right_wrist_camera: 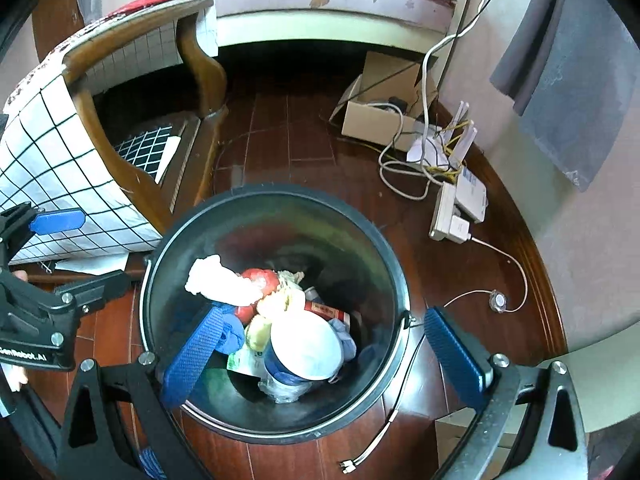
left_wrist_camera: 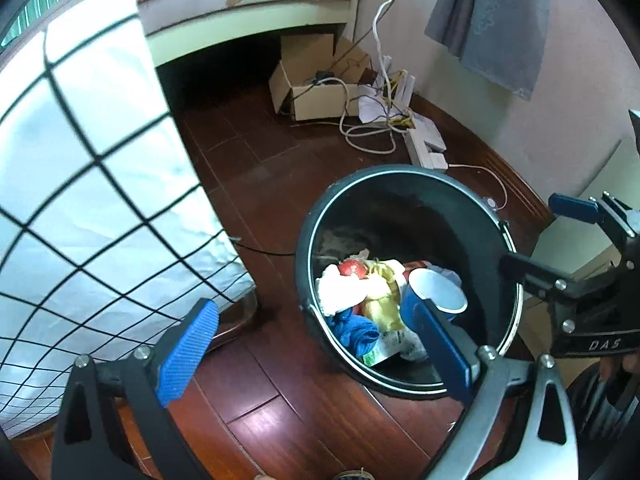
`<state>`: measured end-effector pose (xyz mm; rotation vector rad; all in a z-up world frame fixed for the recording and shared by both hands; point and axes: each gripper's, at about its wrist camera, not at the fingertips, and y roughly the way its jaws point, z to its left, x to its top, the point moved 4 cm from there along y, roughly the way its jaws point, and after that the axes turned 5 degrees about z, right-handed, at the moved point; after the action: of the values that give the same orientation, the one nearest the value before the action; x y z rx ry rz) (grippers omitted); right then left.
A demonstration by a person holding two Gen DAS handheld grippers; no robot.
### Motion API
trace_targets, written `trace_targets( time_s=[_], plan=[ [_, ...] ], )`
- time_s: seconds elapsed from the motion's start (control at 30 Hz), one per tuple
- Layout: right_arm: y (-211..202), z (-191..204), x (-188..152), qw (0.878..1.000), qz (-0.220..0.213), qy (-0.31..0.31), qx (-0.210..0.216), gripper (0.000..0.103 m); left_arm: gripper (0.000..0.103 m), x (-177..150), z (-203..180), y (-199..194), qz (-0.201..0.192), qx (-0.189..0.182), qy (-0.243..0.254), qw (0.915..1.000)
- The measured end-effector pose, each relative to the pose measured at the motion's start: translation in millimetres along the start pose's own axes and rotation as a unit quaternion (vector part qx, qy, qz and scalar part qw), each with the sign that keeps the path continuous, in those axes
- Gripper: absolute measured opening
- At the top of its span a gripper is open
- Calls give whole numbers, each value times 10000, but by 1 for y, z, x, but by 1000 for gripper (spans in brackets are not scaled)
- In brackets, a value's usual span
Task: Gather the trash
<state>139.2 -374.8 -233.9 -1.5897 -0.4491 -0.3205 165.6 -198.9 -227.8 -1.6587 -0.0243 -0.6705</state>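
I'm holding both grippers, left [left_wrist_camera: 316, 344] & right [right_wrist_camera: 328, 356], wide open, empty, over bin [right_wrist_camera: 256, 200]; I'm judging: lift clear w/o snagging rim.

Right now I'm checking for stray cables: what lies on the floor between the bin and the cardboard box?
In the right wrist view, bare wooden floor separates the bin from the cardboard box; the cable tangle lies to the right of that stretch.
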Motion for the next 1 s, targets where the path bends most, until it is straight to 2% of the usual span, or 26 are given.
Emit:
trace_targets(
  time_s=[0.23, 0.43, 0.8, 1.0],
  plan=[
    [-18, 11, 2, 9998, -163, 52, -49, 102, 99, -1, 10, -19, -114, 177, -86, 9997],
    [-46, 31, 11, 9995, -289, 87, -100, 102, 99, -4, 24, -53, -353, 212, -266, 9988],
    [-124, 67, 27, 9966, -782, 145, -202, 102, 99, -11, 42, -128, -865, 292, -429, 9949],
    [-165, 72, 32, 9937, -1030, 277, -332, 102, 99, -12, 46, -168, -1099, 344, -566, 9917]
  ],
)
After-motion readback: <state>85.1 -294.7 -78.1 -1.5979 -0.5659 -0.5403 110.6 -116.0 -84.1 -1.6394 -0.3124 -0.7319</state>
